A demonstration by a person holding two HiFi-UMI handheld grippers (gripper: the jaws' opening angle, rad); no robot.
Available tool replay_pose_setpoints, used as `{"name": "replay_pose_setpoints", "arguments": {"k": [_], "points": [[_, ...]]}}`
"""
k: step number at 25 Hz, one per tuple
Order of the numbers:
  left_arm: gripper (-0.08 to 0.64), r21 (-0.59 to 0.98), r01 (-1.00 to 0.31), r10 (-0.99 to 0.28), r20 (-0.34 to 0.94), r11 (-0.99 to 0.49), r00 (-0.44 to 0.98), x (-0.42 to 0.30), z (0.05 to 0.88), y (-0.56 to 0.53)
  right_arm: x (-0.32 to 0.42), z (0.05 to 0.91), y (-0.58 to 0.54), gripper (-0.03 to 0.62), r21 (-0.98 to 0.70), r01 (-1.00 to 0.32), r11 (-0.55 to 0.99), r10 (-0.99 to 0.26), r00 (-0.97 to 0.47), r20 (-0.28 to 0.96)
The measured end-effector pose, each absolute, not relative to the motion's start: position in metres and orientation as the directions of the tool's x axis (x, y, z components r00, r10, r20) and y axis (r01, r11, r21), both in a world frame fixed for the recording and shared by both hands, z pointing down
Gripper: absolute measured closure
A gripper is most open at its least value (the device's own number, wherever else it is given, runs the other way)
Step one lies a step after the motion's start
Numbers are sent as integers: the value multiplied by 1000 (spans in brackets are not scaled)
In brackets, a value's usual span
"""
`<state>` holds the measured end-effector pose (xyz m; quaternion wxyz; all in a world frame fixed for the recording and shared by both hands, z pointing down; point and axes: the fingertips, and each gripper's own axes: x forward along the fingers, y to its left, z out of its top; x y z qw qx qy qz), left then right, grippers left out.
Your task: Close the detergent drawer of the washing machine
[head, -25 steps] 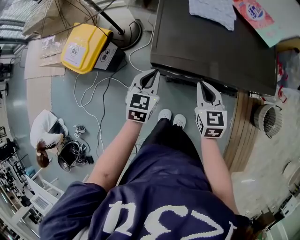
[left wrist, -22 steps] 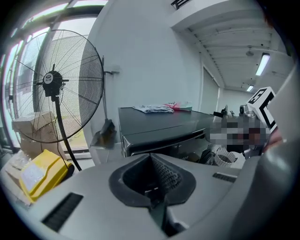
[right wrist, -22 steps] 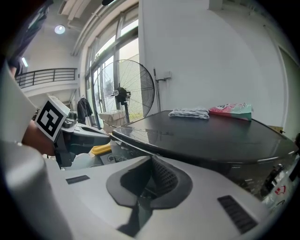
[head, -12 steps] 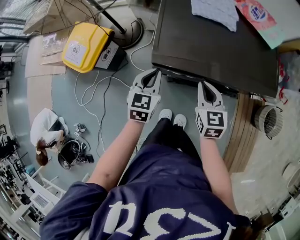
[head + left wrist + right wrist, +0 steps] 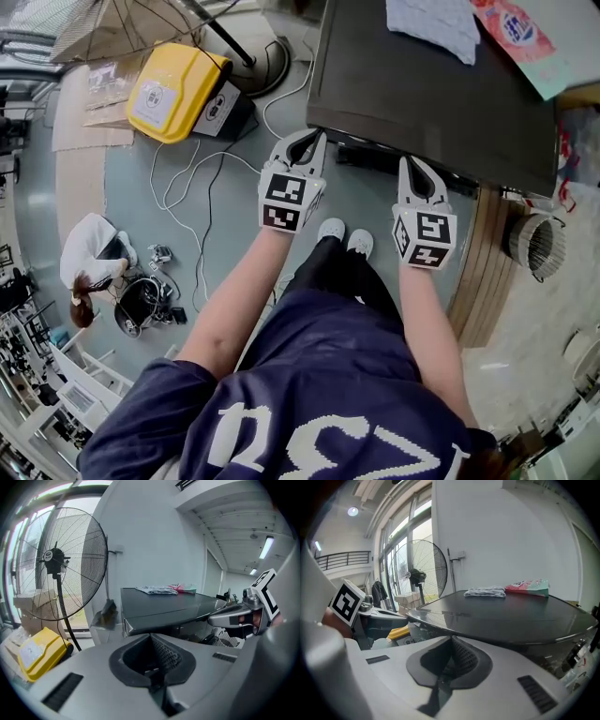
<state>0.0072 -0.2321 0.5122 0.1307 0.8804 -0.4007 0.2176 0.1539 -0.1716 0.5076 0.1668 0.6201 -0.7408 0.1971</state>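
Head view, left claw (image 5: 316, 140), right claw (image 5: 410, 163) closed

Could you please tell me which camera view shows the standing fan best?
The left gripper view: the standing fan appears large, with cage and pole plain. The right gripper view shows it smaller; the head view shows mostly its base.

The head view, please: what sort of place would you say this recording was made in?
Probably a workshop or test lab rather than a home laundry: a dark-topped washing machine stands on a grey floor near a yellow equipment case with loose cables, and a pedestal fan stands by tall windows.
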Motion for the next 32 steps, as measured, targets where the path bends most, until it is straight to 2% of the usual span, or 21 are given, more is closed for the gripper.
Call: {"name": "replay_pose_setpoints", "arguments": {"k": [12,32], "points": [[540,3,-766,-672,480,-642,565,8,505,-226,152,500,-167,575,-74,-980,186,-863,-199,464],[540,-48,-781,-771,207,-623,602,-1,334,-210,175,308,-143,577,-24,-984,176,-974,-177,143]]}}
